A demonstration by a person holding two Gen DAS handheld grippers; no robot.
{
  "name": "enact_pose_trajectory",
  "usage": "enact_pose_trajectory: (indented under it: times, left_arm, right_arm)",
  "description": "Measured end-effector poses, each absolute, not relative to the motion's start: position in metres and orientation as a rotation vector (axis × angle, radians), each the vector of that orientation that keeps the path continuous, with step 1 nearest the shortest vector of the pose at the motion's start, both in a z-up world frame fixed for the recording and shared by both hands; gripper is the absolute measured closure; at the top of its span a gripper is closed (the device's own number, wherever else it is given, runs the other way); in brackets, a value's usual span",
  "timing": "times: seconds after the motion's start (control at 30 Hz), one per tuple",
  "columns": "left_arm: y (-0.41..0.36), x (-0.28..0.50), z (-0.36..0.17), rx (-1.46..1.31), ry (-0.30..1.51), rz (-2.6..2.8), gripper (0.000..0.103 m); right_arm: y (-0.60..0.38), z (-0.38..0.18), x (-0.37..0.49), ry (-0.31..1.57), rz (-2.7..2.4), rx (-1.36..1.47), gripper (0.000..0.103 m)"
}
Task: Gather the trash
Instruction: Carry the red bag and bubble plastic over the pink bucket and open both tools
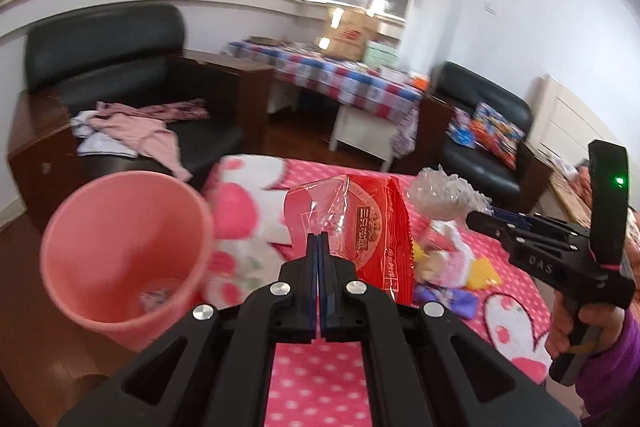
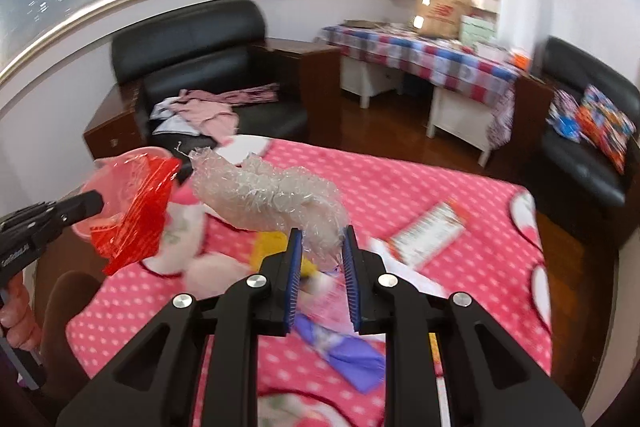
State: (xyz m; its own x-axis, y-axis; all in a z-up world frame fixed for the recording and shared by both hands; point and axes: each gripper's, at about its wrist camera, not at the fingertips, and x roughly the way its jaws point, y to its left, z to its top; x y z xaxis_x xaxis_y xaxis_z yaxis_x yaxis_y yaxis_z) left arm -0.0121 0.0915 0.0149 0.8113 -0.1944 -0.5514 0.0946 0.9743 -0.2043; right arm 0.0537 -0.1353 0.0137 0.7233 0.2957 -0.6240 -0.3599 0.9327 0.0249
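The left tongs [image 1: 319, 239] are clenched on a red wrapper [image 1: 372, 231], which stands up just beyond their tips, above the pink bed [image 1: 320, 379]. A pink bin [image 1: 120, 251] sits just to their left, mouth toward them; something small lies at its bottom, too blurred to name. The right tongs [image 2: 320, 239] pinch one end of a clear bubble wrap [image 2: 264, 191], which trails up and to their left.

Only the left view shows the bin's inside and the letters "DAS" on the right tongs' body [image 1: 540, 259], with a green light above them. Only the right view shows a printed packet [image 2: 432, 231] lying on the bed, off to the right of the right tongs, and a purple scrap [image 2: 344, 351] just below their tips. There the bin is mostly hidden behind the wrapper.

The wrapper's round label carries Chinese characters, too small to read surely. A yellow and pink toy [image 1: 452, 259] beyond the left tongs is half covered and blurred.
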Motion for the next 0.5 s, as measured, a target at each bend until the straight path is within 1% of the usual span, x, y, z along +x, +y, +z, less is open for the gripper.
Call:
enact_pose_trajectory:
  times: [0.27, 0.5]
  left_arm:
    - [0.167, -0.023, 0.024, -0.165, 0.572, 0.065, 0.103]
    - [0.222, -0.023, 0.011, -0.159, 0.620, 0.205, 0.103]
  right_arm:
    - [-0.051, 0.026, 0.061, 0.644, 0.501, -0.206, 0.082]
    - [0.031, 0.021, 0.064, 0.664, 0.602, -0.369, 0.082]
